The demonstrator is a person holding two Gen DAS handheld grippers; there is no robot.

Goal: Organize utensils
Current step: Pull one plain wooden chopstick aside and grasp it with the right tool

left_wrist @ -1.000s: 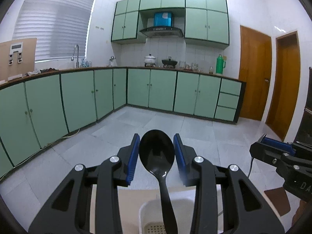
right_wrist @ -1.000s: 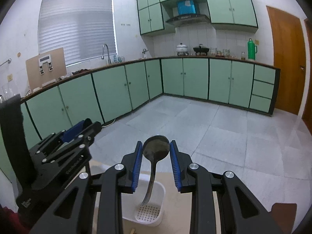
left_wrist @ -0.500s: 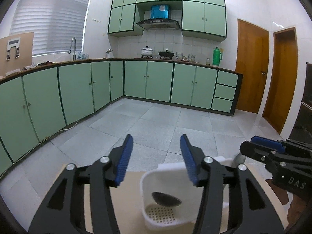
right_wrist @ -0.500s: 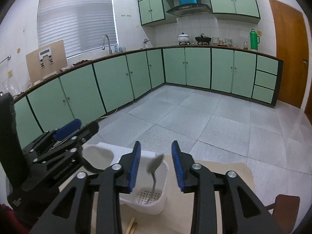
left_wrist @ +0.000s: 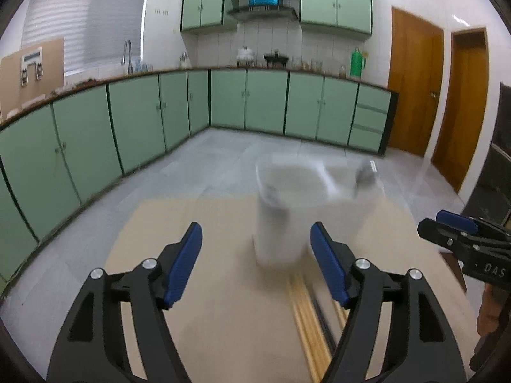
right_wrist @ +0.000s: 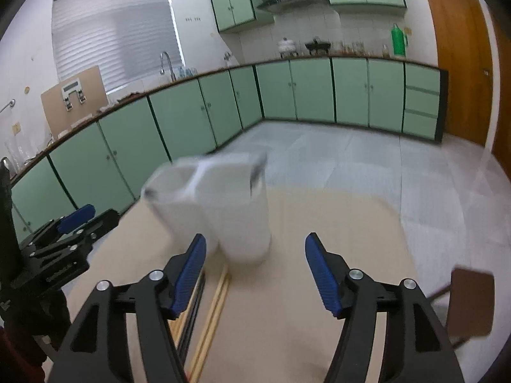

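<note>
A white two-compartment utensil holder (left_wrist: 281, 217) stands blurred on the beige table (left_wrist: 198, 303). A dark spoon tip (left_wrist: 364, 172) pokes above its right rim. In the right wrist view the holder (right_wrist: 230, 210) shows the same spoon (right_wrist: 257, 172) at its rim. Wooden chopsticks (left_wrist: 306, 322) lie on the table in front of it, also visible as chopsticks (right_wrist: 214, 312) beside a dark pair (right_wrist: 191, 309). My left gripper (left_wrist: 257, 266) and right gripper (right_wrist: 255, 273) are both opening, with nothing between their blue pads, a little short of the holder.
The table's far edge (right_wrist: 335, 193) drops to a grey tiled floor. Green cabinets line the walls. A brown chair seat (right_wrist: 469, 303) sits at the table's right. The other gripper shows at each view's side: right gripper (left_wrist: 463, 242), left gripper (right_wrist: 64, 239).
Both spoons left the jaws and dropped into the holder. Both grippers opened wider, drew back and sank toward the table, bringing the chopsticks into view.
</note>
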